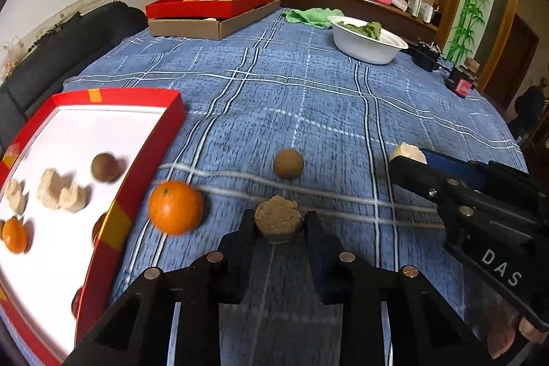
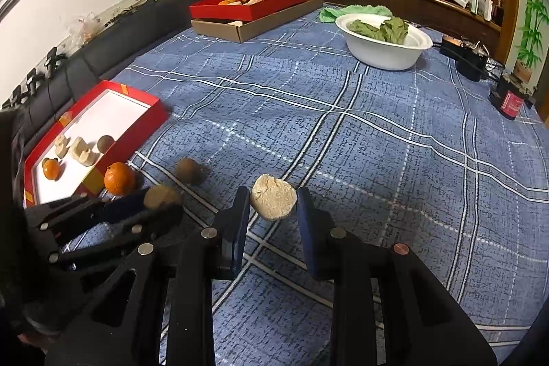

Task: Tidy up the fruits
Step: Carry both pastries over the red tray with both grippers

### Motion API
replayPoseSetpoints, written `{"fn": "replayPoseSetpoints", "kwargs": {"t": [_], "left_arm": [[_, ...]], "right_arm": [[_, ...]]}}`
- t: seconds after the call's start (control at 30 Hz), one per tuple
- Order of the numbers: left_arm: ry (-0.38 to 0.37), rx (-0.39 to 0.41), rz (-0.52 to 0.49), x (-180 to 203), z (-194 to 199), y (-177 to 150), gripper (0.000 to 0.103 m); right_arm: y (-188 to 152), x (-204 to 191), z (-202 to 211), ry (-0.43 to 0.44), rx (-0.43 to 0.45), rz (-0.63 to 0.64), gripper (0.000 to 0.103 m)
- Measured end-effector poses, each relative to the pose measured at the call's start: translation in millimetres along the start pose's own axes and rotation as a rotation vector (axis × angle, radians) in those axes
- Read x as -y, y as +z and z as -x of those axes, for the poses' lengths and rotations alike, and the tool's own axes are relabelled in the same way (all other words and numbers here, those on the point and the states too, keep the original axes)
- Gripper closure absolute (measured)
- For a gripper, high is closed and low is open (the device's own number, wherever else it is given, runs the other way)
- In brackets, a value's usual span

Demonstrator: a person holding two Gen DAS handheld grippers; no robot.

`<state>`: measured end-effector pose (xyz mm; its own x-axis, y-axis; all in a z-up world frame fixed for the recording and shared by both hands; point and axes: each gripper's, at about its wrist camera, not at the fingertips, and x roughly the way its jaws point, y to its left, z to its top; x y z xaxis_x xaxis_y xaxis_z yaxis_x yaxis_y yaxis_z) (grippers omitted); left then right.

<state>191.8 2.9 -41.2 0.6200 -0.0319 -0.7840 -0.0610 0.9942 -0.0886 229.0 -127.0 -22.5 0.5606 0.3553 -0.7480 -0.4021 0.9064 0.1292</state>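
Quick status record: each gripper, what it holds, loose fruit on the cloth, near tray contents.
left gripper: shut on brown chunk
right gripper: shut on pale chunk
loose on cloth: orange beside the tray wall; brown ball farther out
near tray: brown ball, pale chunks, an orange, more at the near edge, partly hidden
far side: second red tray on a cardboard box, white bowl of greens

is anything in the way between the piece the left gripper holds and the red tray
Yes. The orange sits on the cloth beside the tray's near wall, between the brown piece in the left gripper and the red tray. Lifting over it should probably clear it.
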Motion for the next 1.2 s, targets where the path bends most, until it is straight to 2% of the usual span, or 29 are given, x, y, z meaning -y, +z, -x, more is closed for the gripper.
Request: {"fn": "replayPoseSetpoints", "kwargs": {"t": [0.13,0.33,0.53,0.77,1.2], "left_arm": [[-0.015,0.028,-0.001,0,21,-11,0.075],[-0.037,0.061,0.009,-4,49,-27,0.075],[-0.036,0.050,0.025,-11,53,-41,0.075],[-0.019,0.058,0.045,-18,55,-47,0.075],[-0.010,0.062,0.039,-20,51,-52,0.075]], "right_arm": [[-14,-14,12,-0.010,-0.011,0.033,0.077],[-43,-25,32,-0.010,-0.022,0.018,0.077],[-66,-36,43,0.004,-0.026,-0.002,0.077],[-66,-44,55,-0.005,0.028,-0.015,0.077],[-67,-39,60,-0.023,0.062,-0.050,0.077]]}}
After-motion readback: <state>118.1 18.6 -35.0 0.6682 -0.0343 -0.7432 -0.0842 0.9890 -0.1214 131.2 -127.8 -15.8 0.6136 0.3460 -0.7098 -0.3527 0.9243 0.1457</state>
